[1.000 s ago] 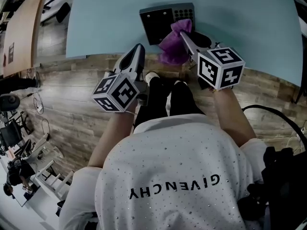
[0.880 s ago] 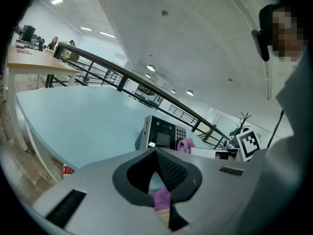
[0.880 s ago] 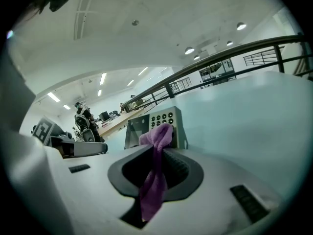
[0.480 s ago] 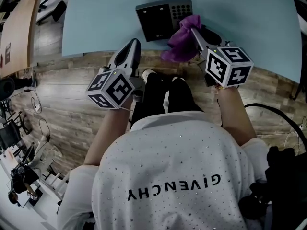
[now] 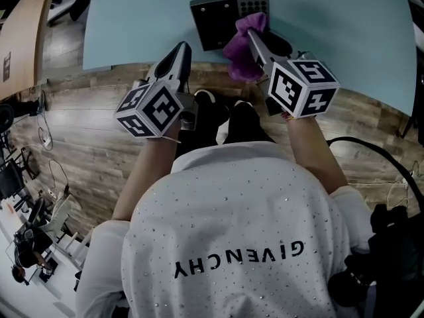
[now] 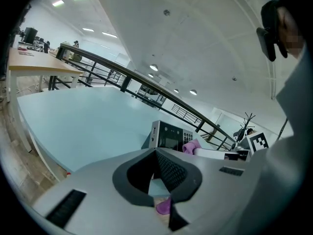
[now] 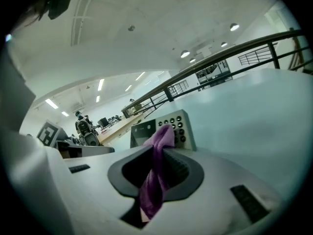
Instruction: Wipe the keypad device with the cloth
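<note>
Wiping in hand: right gripper (image 5: 250, 35), jaws clamped on the purple cloth (image 5: 240, 45), at the keypad device (image 5: 215, 22), top centre on the counter (image 5: 132, 25). Left gripper (image 5: 180, 53) hovers, jaws closed, empty. Next, probably a sweep across the keys.

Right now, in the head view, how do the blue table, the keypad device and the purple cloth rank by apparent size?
1. table
2. keypad device, partly covered by the cloth
3. cloth
The last two look close, so their order is unsure.
</note>
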Demonstrator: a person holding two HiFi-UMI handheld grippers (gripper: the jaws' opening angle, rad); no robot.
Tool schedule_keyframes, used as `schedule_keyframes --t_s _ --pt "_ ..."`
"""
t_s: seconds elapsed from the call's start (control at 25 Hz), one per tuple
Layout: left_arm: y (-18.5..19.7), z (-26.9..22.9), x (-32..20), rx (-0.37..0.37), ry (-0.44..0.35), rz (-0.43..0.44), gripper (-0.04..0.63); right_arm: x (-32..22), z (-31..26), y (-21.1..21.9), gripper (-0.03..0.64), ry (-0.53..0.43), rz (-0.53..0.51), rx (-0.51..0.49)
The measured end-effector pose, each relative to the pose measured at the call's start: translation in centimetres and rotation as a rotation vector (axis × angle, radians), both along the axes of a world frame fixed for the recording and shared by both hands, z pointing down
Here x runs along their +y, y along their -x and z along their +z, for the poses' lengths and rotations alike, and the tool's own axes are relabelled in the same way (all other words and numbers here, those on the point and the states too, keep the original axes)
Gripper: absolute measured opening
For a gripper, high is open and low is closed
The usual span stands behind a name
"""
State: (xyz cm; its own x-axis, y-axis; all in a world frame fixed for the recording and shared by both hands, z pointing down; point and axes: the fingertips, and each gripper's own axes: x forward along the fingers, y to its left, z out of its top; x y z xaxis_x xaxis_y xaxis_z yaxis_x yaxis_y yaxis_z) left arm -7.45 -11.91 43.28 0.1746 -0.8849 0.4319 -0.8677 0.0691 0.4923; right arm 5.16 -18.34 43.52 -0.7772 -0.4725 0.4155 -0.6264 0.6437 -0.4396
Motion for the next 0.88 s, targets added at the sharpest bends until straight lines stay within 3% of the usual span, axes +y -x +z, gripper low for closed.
schedule_keyframes --t_s 0.24,0.48,0.6,0.88 --pt "-0.9 0.3 -0.3 -0.054 0.074 0.027 0.000 3.5 0.6 4.6 0.054 0.019 -0.202 0.018" --pt "-0.8 0.6 -0.8 -0.028 0.091 0.060 0.000 5.5 2.5 7.5 0.054 -0.032 -0.377 0.103" --pt "-1.1 0.7 -0.9 -0.014 0.091 0.070 0.000 5.5 2.7 6.7 0.054 -0.043 -0.394 0.118" --pt "-1.8 1.6 -1.0 0.006 0.124 0.099 0.001 3.5 3.0 3.4 0.054 -0.023 -0.299 0.129"
